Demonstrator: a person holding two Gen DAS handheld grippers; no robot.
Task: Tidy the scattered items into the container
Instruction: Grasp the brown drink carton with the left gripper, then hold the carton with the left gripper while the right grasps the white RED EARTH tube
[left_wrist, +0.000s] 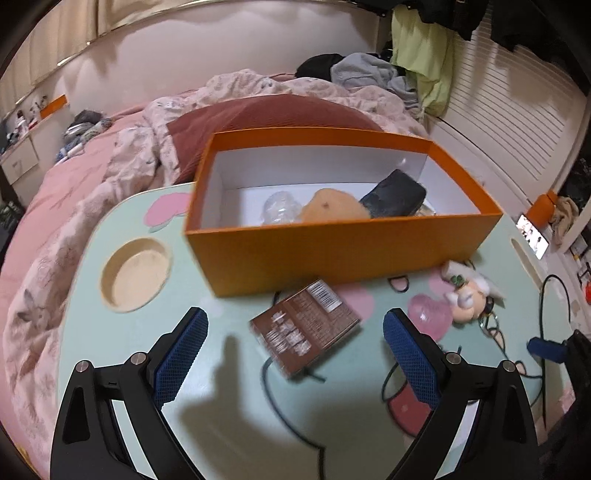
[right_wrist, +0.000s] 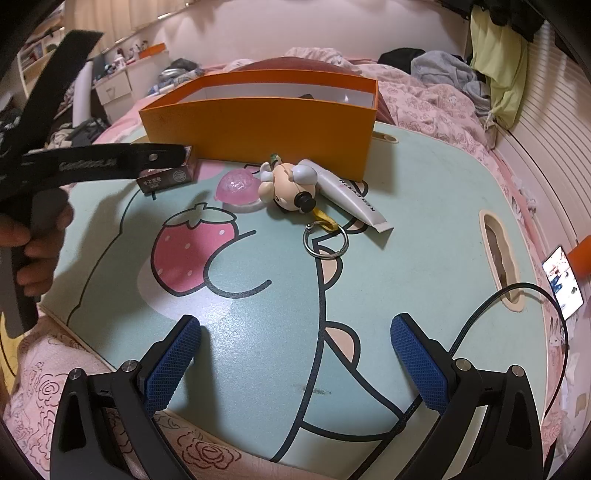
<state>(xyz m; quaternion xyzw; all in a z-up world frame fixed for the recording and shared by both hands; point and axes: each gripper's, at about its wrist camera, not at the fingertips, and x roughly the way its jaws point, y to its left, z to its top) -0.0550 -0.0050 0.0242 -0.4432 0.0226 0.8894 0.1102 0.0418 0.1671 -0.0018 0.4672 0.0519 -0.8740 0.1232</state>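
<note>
1. On the table, at 12 o'clock from the left tool, sits the orange box, holding a black pouch, a tan item and a clear item.
2. Left tool: jaws wide apart, empty, brown packet lying beyond them.
3. Right tool: spread, empty.
4. At its 12 o'clock lie a figurine keychain, white tube and pink piece.

Bedroom in a home: a lap table with a cartoon strawberry print stands on a bed with a pink floral quilt. Clothes heaped at the bed's far edge, a dresser cluttered with small items beside it.
</note>
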